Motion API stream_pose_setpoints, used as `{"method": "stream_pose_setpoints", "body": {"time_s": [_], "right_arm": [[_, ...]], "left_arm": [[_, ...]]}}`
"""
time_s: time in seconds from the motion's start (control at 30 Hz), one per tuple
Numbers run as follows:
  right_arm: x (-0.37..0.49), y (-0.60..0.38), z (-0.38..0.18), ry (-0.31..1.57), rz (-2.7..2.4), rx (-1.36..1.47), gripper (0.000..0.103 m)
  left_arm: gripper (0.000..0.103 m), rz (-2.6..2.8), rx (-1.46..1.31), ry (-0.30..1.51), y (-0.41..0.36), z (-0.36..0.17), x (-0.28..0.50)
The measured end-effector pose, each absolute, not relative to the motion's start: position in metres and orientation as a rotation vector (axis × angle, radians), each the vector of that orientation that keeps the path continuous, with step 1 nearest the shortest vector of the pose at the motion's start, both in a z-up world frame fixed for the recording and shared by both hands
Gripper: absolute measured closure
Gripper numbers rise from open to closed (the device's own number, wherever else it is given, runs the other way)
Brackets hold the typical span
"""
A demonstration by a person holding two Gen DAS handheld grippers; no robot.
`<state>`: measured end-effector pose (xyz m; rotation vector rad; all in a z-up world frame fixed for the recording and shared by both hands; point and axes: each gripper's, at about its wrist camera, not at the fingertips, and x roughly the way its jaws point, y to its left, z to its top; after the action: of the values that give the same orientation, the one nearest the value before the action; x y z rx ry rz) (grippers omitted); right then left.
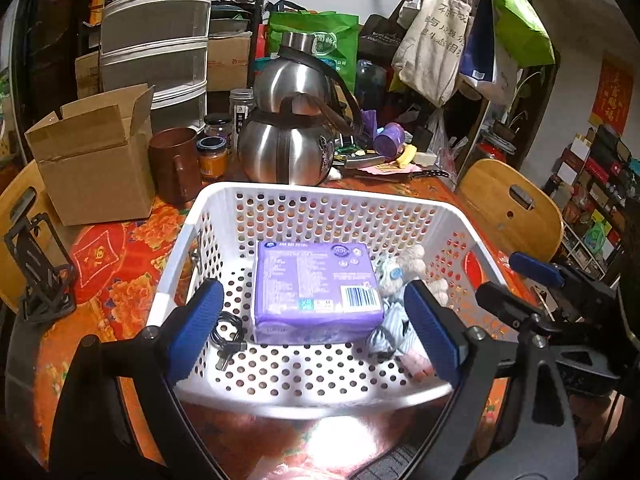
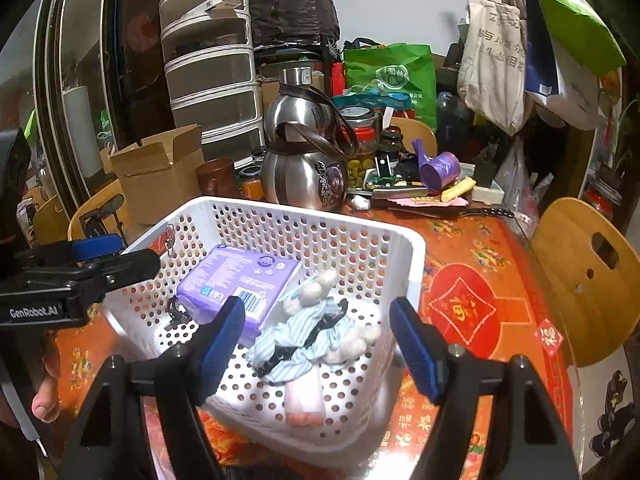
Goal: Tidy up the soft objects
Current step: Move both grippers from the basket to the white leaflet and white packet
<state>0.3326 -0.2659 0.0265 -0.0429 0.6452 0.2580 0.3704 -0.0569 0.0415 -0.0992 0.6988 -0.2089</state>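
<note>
A white perforated basket (image 1: 320, 196) (image 2: 412, 264) stands on the table. Inside lies a purple tissue pack (image 1: 312, 280) (image 2: 236, 276). A plush doll (image 1: 400, 276) (image 2: 308, 328) in pale blue striped clothes lies against the pack's right side. My left gripper (image 1: 312, 286) hangs open above the basket's near side, over the pack, with nothing between its blue pads. My right gripper (image 2: 318, 306) is open above the doll and holds nothing. Each gripper also shows at the edge of the other's view, left gripper (image 2: 120, 256) and right gripper (image 1: 520, 276).
A black cable (image 1: 230, 332) lies in the basket's left corner. Behind the basket stand steel kettles (image 1: 288, 148), a brown mug (image 1: 176, 164), jars and an open cardboard box (image 1: 92, 152). Wooden chair backs (image 1: 512, 208) flank the red-orange tablecloth (image 2: 464, 308). Bags hang at the upper right.
</note>
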Motion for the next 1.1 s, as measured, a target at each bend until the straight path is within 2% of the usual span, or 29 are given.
{"method": "stream_pose_setpoints", "body": {"time_s": [0.23, 0.47, 0.8, 1.03, 1.1], "right_arm": [[0.310, -0.265, 0.028, 0.676, 0.244, -0.018, 0.028], [0.243, -0.255, 0.015, 0.688, 0.257, 0.018, 0.028], [0.143, -0.197, -0.044, 0.674, 0.324, 0.018, 0.028], [0.119, -0.159, -0.075, 0.664, 0.361, -0.020, 0.028], [0.116, -0.150, -0.078, 0.661, 0.361, -0.042, 0.033]], "left_arm": [[0.013, -0.200, -0.028, 0.704, -0.051, 0.051, 0.339], [0.011, -0.186, -0.013, 0.672, -0.012, 0.044, 0.259], [0.010, -0.108, -0.091, 0.693, 0.050, -0.042, 0.159], [0.010, -0.140, -0.148, 0.769, 0.072, -0.091, 0.136], [0.010, -0.154, -0.138, 0.772, 0.071, -0.098, 0.133]]}}
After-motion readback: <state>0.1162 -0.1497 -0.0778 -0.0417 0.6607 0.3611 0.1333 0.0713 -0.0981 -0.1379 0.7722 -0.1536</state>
